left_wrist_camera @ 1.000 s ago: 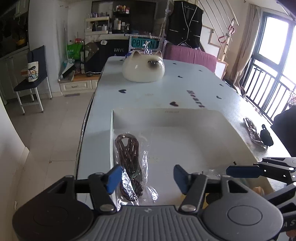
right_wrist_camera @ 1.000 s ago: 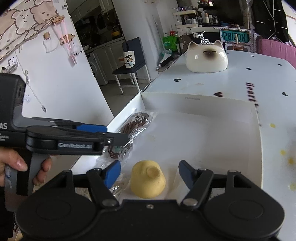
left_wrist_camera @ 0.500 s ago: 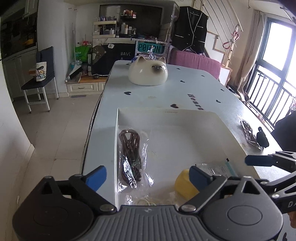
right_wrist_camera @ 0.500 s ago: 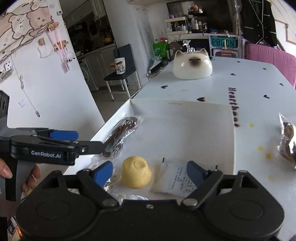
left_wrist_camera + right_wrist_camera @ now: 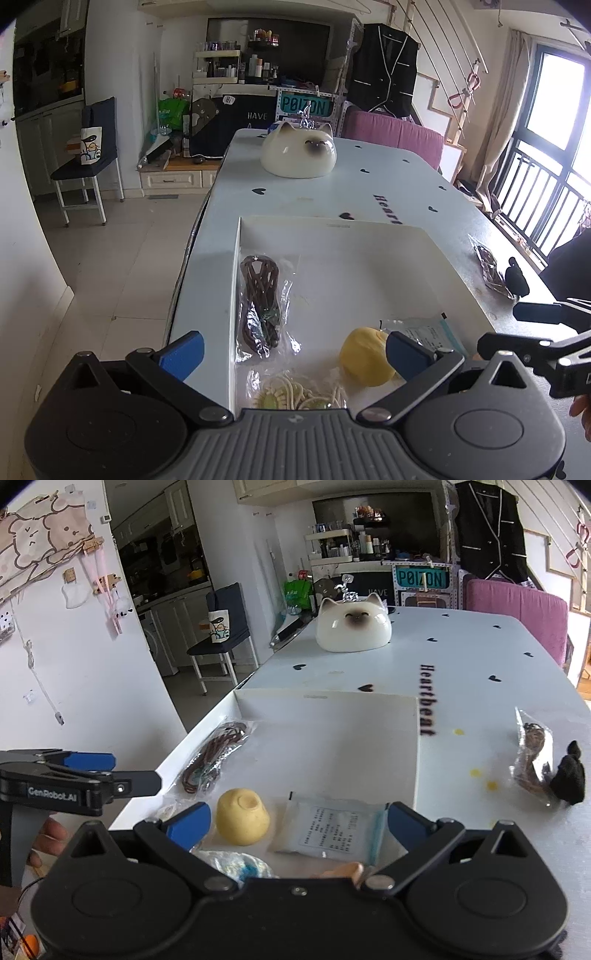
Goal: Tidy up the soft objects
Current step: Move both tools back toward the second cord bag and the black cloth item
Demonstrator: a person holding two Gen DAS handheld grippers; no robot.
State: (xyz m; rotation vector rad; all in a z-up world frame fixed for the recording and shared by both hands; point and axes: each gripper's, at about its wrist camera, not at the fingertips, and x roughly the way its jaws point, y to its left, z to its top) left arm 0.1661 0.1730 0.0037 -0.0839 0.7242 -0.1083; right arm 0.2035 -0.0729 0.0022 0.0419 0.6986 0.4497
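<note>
White tray [image 5: 436, 243] on the desk [image 5: 388, 177], holding the soft items. Along its left wall lies a bagged brown cord [image 5: 258, 302]; near the front sits a yellow squishy lump [image 5: 364, 356], dimple uppermost in the right wrist view [image 5: 242, 821], with a flat printed sachet [image 5: 332, 829] just beside it on the right. At the tray's front edge a bagged cream cord [image 5: 295, 395] is half hidden by the left hand-held gripper [image 5: 293, 350], whose jaws stand wide apart, holding nothing. The right hand-held gripper [image 5: 295, 821] is likewise spread and empty; below its fingers a pale bundle with blue [image 5: 236, 866] and an orange-tan edge [image 5: 347, 871] are cut off by its body and cannot be identified. Outside the tray, on the desk to the right, a clear bag of brown cord [image 5: 532, 753] touches a small black soft thing [image 5: 569, 779]. Far end: a cat-faced white dome [image 5: 299, 153].
</note>
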